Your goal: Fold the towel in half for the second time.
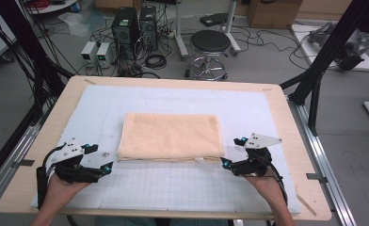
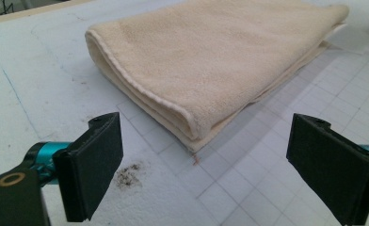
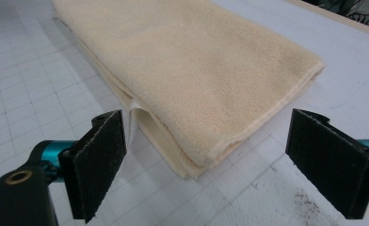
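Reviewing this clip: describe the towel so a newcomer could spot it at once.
On the wooden table lies a white gridded mat. At its middle sits the towel, folded flat, between the left gripper and right gripper. It is the one soft, peach-coloured thing there.

Grey floor (image 1: pixel 267 61), stool (image 1: pixel 210 44), cables (image 1: pixel 155 60)

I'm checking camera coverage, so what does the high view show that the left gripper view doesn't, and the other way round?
High view alone: both grippers, left and right, the person's hands, the whole wooden table, a stool and computers behind. Left gripper view alone: a dark speck patch on the mat and the towel's layered corner, close up between open jaws. Both: the folded beige towel on the white gridded mat.
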Available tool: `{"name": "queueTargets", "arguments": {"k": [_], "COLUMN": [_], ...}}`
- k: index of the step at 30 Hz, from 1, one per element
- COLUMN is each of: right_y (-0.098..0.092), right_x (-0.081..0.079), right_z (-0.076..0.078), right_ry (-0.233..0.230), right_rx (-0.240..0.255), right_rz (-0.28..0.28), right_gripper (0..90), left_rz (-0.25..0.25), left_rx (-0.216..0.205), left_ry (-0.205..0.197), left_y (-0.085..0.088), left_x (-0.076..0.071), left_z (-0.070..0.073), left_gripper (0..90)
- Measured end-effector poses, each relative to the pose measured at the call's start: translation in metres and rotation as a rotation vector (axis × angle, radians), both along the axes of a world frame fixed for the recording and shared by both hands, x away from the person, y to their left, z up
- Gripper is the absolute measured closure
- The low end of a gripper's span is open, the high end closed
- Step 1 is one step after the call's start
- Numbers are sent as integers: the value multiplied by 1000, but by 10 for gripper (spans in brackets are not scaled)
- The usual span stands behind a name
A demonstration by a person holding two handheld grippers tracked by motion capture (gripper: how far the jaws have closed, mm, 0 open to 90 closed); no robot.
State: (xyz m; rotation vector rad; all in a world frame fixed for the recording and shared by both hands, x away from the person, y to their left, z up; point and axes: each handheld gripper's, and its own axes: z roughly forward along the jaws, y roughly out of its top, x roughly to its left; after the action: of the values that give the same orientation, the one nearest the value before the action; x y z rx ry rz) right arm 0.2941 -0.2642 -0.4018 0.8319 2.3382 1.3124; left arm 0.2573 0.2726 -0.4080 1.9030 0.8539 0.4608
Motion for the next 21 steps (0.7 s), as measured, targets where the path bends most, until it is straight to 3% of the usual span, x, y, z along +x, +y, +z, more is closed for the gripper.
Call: {"name": "queueTargets", "arguments": {"k": [21], "right_y": [-20], "right_x": [-26], "right_z": [-1], "right_ry": [-10], "right_rx": [-2], "right_rz": [-42], "right_gripper": [119], "left_rz": [-2], "left_rx": [6], "left_ry": [-7], "left_y": [6], "left_x": [-19], "left_z": [1], "left_gripper": [89]}}
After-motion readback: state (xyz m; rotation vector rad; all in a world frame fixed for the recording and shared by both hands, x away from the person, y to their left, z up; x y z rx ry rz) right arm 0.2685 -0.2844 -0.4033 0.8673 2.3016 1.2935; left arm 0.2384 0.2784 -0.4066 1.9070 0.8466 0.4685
